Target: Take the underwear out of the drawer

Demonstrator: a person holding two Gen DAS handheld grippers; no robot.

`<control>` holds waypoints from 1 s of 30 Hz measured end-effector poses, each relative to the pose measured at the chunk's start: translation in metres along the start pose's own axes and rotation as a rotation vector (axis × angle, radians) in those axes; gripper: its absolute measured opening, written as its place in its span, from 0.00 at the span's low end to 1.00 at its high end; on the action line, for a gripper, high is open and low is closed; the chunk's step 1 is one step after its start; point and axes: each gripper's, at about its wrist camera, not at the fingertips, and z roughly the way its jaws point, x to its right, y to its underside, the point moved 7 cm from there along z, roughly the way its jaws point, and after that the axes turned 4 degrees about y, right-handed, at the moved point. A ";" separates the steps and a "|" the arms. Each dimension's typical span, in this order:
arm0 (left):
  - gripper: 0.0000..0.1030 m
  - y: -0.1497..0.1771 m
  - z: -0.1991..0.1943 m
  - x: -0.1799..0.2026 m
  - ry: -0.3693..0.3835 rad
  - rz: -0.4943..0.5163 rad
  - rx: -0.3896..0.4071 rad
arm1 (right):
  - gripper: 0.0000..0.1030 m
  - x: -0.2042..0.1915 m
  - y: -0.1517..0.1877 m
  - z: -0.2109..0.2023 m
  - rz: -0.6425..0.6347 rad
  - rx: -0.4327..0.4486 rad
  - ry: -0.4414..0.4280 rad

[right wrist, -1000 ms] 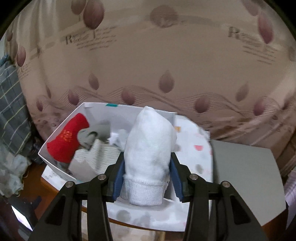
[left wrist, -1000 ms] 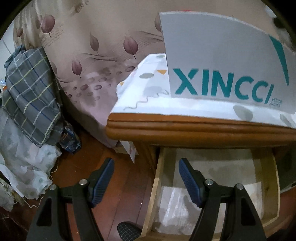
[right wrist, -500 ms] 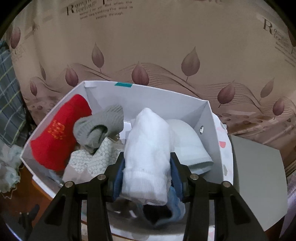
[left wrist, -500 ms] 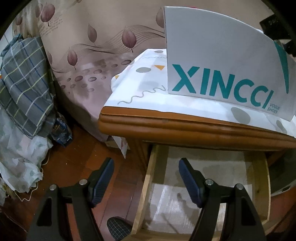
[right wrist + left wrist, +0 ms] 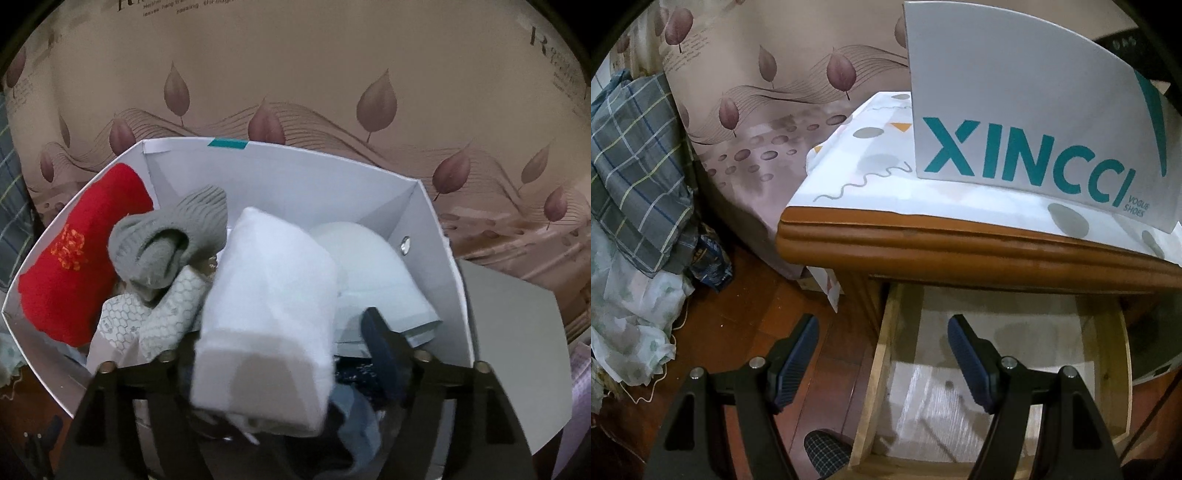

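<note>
Dark red floorboards point(image 5: 738, 332) run under everything. Nearest, the left gripper point(image 5: 879, 354) hangs with its two jaws spread and nothing between them, over the left edge of one pulled-out wooden drawer point(image 5: 882, 354) lined with pale paper. At twelve o'clock from it sits the orange-brown cabinet top point(image 5: 923, 240), covered by a patterned cloth point(image 5: 871, 177), and on that one white shoe box point(image 5: 1015, 110).

The right gripper point(image 5: 280, 347) is over that box point(image 5: 295, 177), its jaws opening; one white rolled bundle point(image 5: 266, 295) lies between them, clear of the right pad point(image 5: 380, 343). Beyond, at ten o'clock, lie one grey knit piece point(image 5: 166, 240) and one red piece point(image 5: 74, 254); at one o'clock, one pale folded piece point(image 5: 373, 269). Farthest, leaf-printed fabric point(image 5: 295, 85).
</note>
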 end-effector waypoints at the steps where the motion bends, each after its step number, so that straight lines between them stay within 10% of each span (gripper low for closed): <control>1: 0.72 0.000 0.000 0.000 0.000 0.000 0.001 | 0.80 0.000 -0.001 -0.002 0.000 0.004 -0.002; 16: 0.72 0.009 -0.005 0.016 -0.010 0.061 0.002 | 0.99 0.020 0.016 -0.118 0.011 0.206 0.010; 30: 0.72 0.044 -0.045 0.037 0.034 0.126 0.024 | 0.99 0.026 0.209 -0.119 0.094 0.045 -0.001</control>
